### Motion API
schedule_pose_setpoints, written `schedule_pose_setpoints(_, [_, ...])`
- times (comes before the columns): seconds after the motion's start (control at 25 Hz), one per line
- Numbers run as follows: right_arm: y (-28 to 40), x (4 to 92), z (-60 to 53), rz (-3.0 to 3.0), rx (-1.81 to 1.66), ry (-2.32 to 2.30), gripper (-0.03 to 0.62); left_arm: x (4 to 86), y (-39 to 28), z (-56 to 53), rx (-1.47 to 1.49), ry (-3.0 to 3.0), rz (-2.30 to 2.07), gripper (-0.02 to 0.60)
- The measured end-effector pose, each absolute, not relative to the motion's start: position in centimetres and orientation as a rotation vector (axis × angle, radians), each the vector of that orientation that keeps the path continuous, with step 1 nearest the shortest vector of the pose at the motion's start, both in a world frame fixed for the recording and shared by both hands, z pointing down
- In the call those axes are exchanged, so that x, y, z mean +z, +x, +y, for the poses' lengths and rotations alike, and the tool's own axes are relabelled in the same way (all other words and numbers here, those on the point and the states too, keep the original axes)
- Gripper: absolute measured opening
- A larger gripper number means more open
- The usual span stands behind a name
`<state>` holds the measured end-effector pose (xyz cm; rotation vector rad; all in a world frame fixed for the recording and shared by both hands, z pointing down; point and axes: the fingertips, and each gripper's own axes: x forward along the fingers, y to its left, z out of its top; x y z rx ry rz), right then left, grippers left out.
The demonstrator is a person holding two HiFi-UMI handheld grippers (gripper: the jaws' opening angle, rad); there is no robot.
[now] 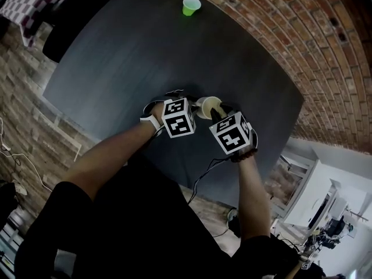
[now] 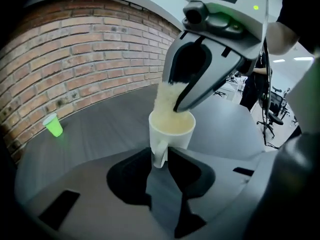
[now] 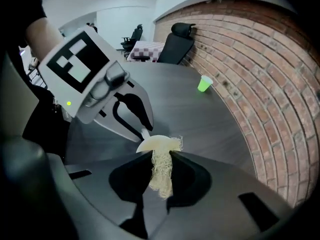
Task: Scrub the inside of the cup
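A white cup (image 2: 172, 130) stands upright on the dark table (image 1: 133, 57). My left gripper (image 2: 160, 153) is shut on its handle. My right gripper (image 3: 161, 170) is shut on a pale fibrous scrubber (image 3: 161, 176), whose lower end reaches into the cup's mouth (image 3: 156, 144). In the head view the cup (image 1: 208, 106) sits just beyond the two marker cubes, with the left gripper (image 1: 187, 102) on its left and the right gripper (image 1: 218, 114) over it. The cup's inside is mostly hidden by the scrubber (image 2: 167, 96).
A small green plastic cup (image 1: 190, 6) stands near the table's far edge by the curved brick wall (image 1: 302, 45). A black office chair (image 3: 176, 44) and a checkered cloth (image 1: 32, 4) lie beyond the table. A cable (image 1: 200, 182) hangs below the near edge.
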<state>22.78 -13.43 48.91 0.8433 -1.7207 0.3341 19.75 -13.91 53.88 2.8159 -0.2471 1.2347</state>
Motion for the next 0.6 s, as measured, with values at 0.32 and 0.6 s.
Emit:
schedule_pose_setpoints(0.32, [22.6,53.9,-14.2,-1.602,0.447,0.8,0.083,54.2,19.6,-13.8,1.273,2.791,-0.274,0.1])
schedule_pose_setpoints(0.6, [22.9,52.1,-14.1,-1.587,0.369,0.799,0.083,54.6,19.5,-14.1,1.275,2.77,-0.286,0.092])
